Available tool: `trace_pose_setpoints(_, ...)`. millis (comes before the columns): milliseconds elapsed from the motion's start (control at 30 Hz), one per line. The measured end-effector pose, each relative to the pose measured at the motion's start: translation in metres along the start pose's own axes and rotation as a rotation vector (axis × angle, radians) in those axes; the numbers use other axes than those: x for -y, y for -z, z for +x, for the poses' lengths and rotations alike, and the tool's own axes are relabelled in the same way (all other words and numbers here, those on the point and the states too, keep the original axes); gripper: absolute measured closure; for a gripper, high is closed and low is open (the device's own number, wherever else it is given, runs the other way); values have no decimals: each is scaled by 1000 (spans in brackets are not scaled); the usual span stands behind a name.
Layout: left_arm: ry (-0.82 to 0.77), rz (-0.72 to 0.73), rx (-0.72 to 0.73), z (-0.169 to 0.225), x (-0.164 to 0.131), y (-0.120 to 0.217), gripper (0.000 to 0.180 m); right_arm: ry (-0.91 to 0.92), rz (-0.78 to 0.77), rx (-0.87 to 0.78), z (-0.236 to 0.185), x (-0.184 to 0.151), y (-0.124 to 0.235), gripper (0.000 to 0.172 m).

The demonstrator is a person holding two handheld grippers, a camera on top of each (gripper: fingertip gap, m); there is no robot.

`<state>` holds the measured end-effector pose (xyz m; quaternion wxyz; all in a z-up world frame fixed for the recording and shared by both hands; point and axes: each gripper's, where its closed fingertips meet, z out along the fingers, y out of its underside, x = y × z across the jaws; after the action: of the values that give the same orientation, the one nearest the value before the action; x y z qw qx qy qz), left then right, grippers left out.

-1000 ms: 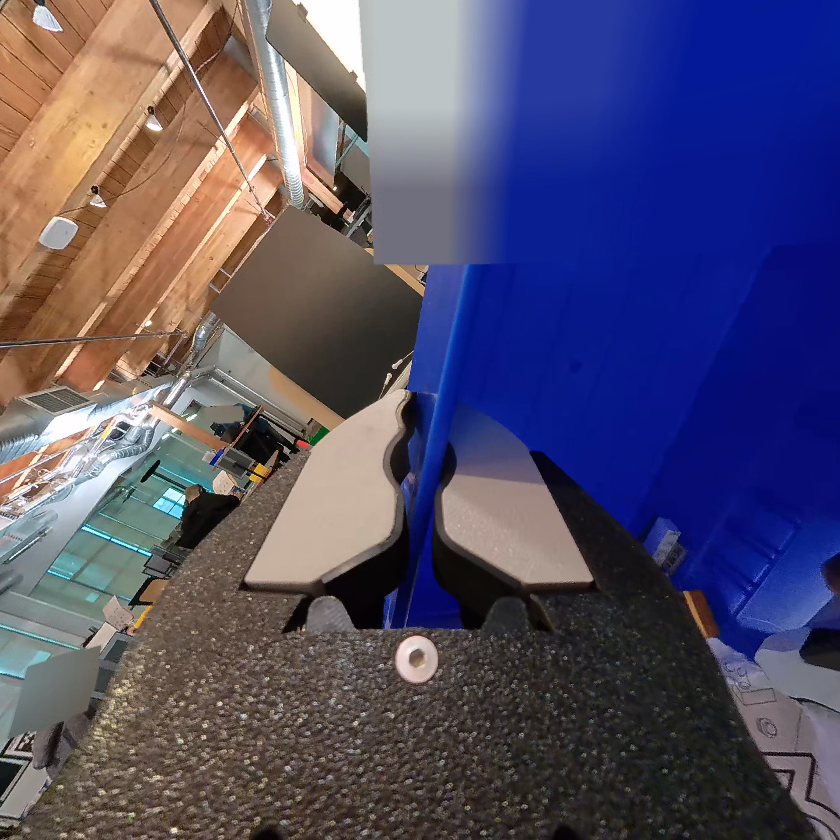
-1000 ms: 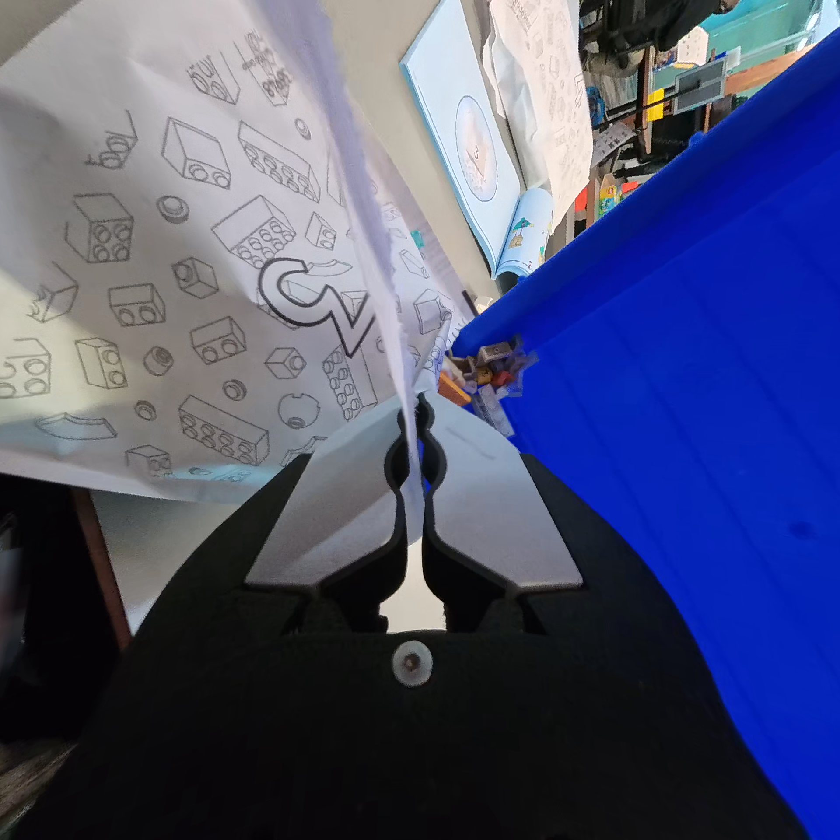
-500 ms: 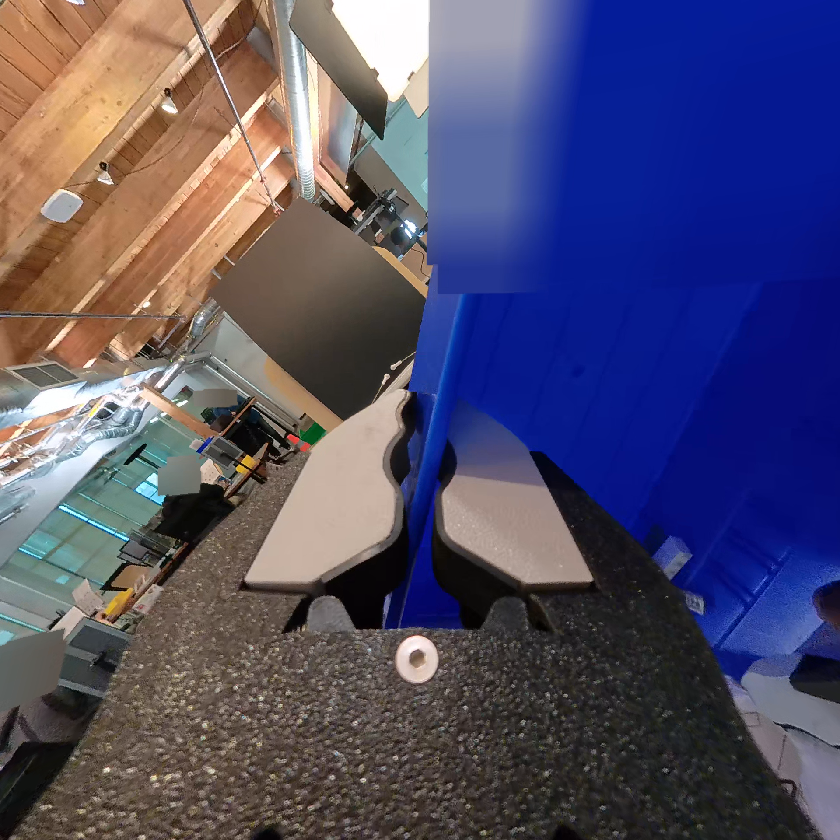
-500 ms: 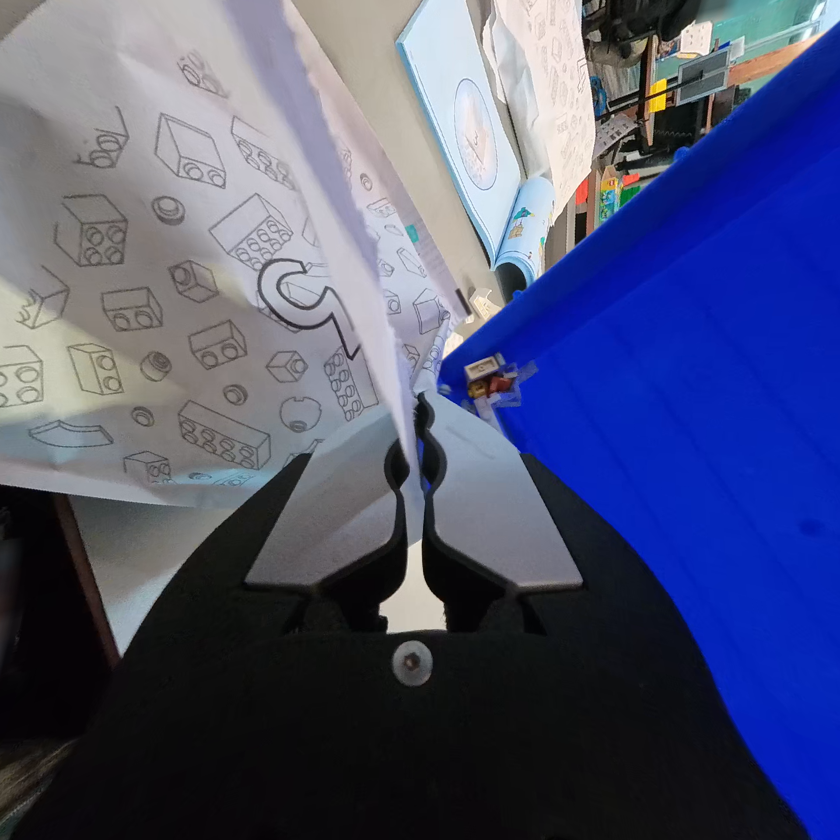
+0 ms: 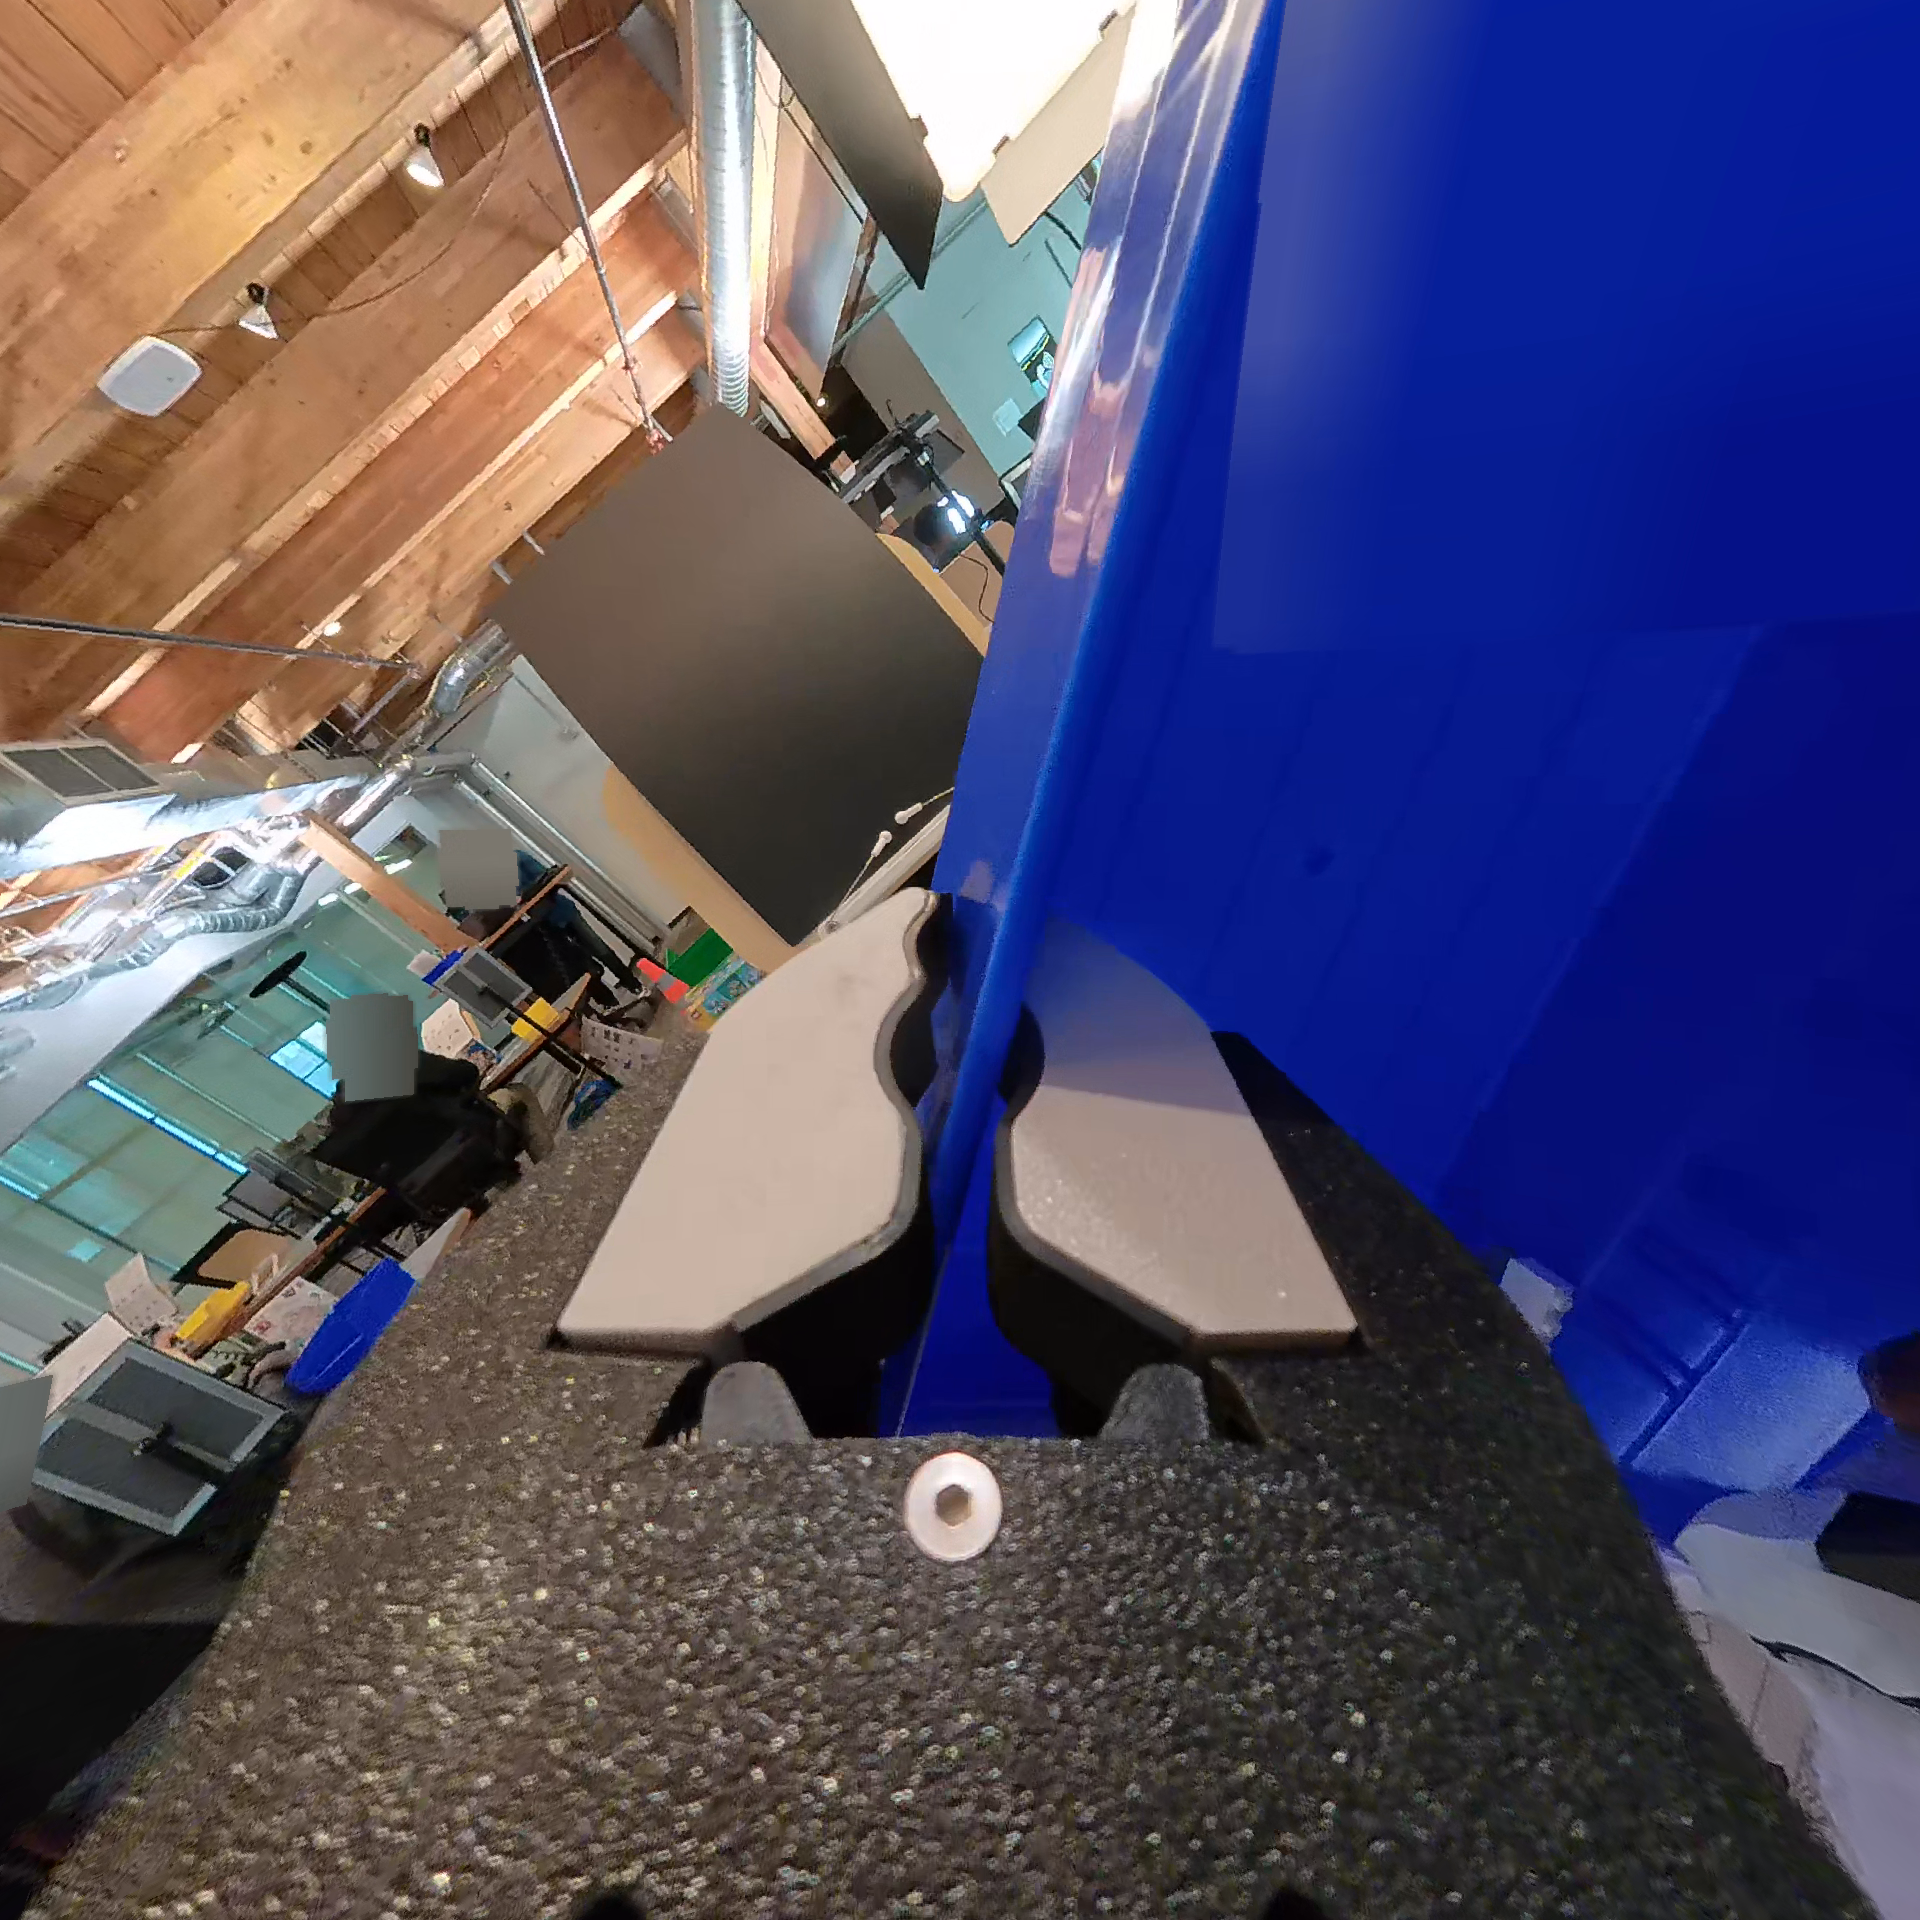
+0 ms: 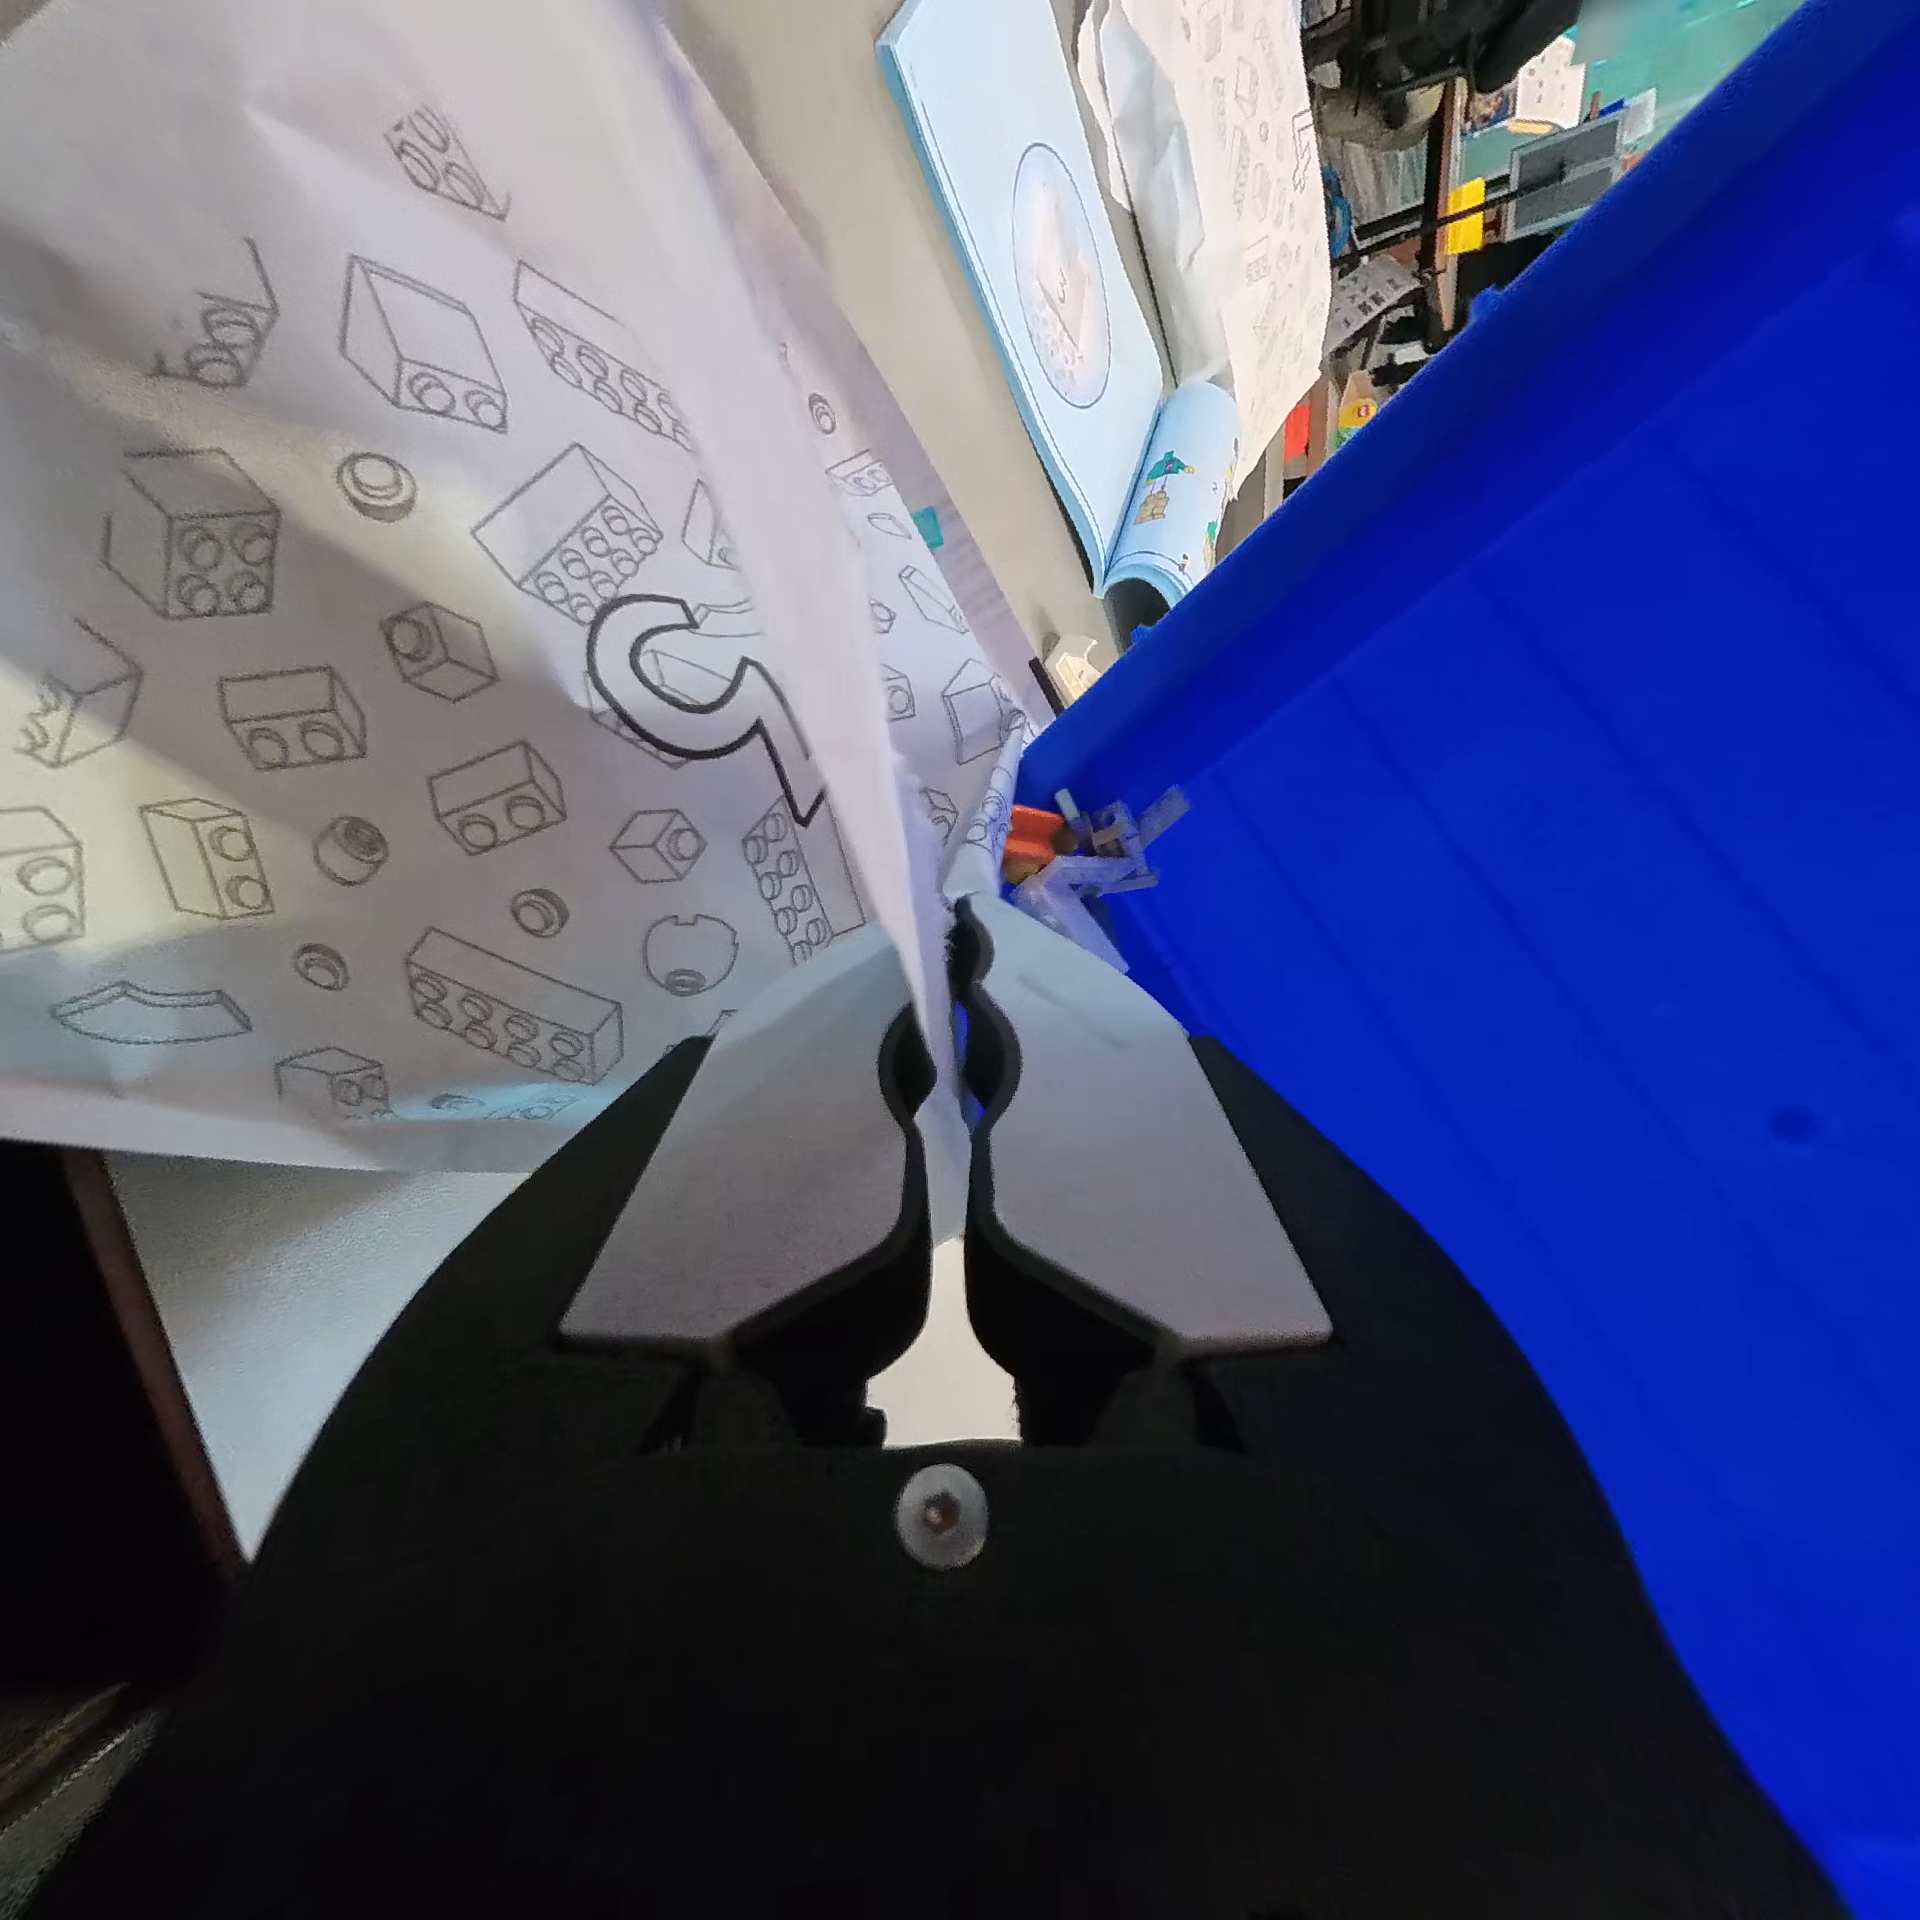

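One blue bin [image 6: 1558, 831], one printed paper bag [image 6: 416, 520], one booklet [image 6: 1039, 260] (open)

The blue bin [image 5: 1455, 727] runs off the top and right edges of the left wrist view, so its full shape cannot be told, and its wall hides the tip of the right-hand finger [image 5: 1143, 1195]. In the right wrist view the printed paper bag [image 6: 364, 623] is cut off at the top and left, the small pieces [image 6: 1091, 842] in the bin's corner are too small to identify, and the booklet [image 6: 1049, 260] is partly cropped.
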<state>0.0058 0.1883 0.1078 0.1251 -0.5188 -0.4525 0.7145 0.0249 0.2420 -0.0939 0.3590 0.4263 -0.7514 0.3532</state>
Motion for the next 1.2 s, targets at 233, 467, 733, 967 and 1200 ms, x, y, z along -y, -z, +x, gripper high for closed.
trace_pose_setpoints(233,84,-37,-11,-11,-7,-1,174,18,3,-13,-1,2,2,172)
trace_pose_setpoints(467,142,-45,-34,-11,-15,-5,175,42,-16,-26,-2,6,0,171)
trace_pose_setpoints(733,168,-25,-22,-17,-14,0,175,60,-34,-56,2,5,-2,172)
trace_pose_setpoints(967,127,-15,0,-20,-11,6,174,99,-40,-85,2,3,-3,171)
trace_pose_setpoints(1200,77,-5,8,-19,-1,7,174,115,-51,-113,6,1,-3,171)
